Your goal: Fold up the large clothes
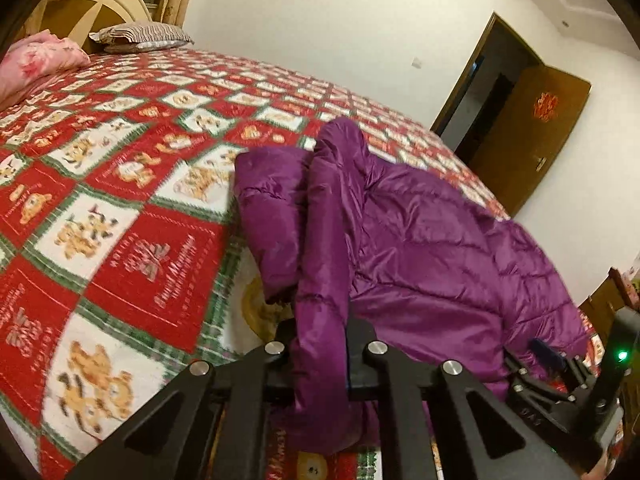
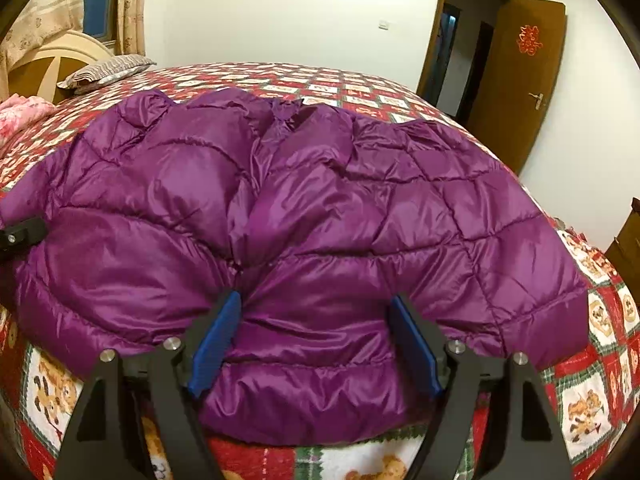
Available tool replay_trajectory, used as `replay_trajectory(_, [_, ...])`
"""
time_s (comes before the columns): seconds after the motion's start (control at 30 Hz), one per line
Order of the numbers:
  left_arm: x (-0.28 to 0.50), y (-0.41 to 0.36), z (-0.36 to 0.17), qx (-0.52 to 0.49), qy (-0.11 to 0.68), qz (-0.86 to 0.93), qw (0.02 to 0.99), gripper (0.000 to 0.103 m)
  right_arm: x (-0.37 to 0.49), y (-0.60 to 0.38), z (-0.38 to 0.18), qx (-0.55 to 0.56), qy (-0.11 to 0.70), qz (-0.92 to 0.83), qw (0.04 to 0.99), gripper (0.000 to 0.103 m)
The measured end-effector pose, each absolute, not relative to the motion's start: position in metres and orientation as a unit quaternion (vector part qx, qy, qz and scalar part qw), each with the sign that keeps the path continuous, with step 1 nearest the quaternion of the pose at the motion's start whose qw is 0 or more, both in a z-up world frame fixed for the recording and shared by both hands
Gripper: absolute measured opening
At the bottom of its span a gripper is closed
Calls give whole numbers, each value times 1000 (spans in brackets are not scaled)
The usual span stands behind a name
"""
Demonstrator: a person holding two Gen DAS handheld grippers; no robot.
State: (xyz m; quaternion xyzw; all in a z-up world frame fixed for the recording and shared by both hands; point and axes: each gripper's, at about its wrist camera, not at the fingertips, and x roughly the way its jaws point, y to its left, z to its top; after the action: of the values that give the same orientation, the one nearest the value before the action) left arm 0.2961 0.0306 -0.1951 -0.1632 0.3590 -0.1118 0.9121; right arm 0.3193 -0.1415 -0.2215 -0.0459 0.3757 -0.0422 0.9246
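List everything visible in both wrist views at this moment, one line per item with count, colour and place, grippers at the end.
puffer jacket: one, purple quilted, spread on the near part of the bed
bedspread: one, red, white and green patchwork with bear pictures, covering the bed
striped pillow: one, grey and white, at the head of the bed
pink bedding: one bundle, floral pink, beside the striped pillow
headboard: one, cream and tan, behind the pillows
curtain: beige patterned, at the window behind the headboard
door: one, brown wood with a red decoration, standing open on the far wall
left gripper: black, jaws closed on a fold of the jacket's edge
right gripper: black with blue pads, jaws open around the jacket's hem
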Motion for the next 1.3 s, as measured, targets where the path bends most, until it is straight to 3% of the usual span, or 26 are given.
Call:
replay_trajectory(0.3, [275, 100, -157, -195, 317, -79, 925, 8, 312, -79, -220, -62, 365, -15, 929, 79])
replay_trajectory(0.47, [261, 124, -112, -125, 270, -51, 953, 8, 301, -43, -203, -35, 351, 87, 932, 76])
replay_trajectory(0.63, [253, 84, -63, -46, 224, -77, 970, 8, 271, -88, -166, 5, 286, 63, 956, 76])
replay_trajectory(0.8, [248, -1, -39, 20, 193, -161, 968, 8, 269, -189, -162, 78, 289, -37, 953, 78])
replay_trajectory(1.03, [246, -136, -81, 119, 217, -273, 930, 8, 258, -284, -184, 167, 313, -133, 925, 78])
replay_trajectory(1.3, [228, -201, -158, 218, 269, -317, 883, 8, 250, -318, -198, 184, 327, -152, 914, 78])
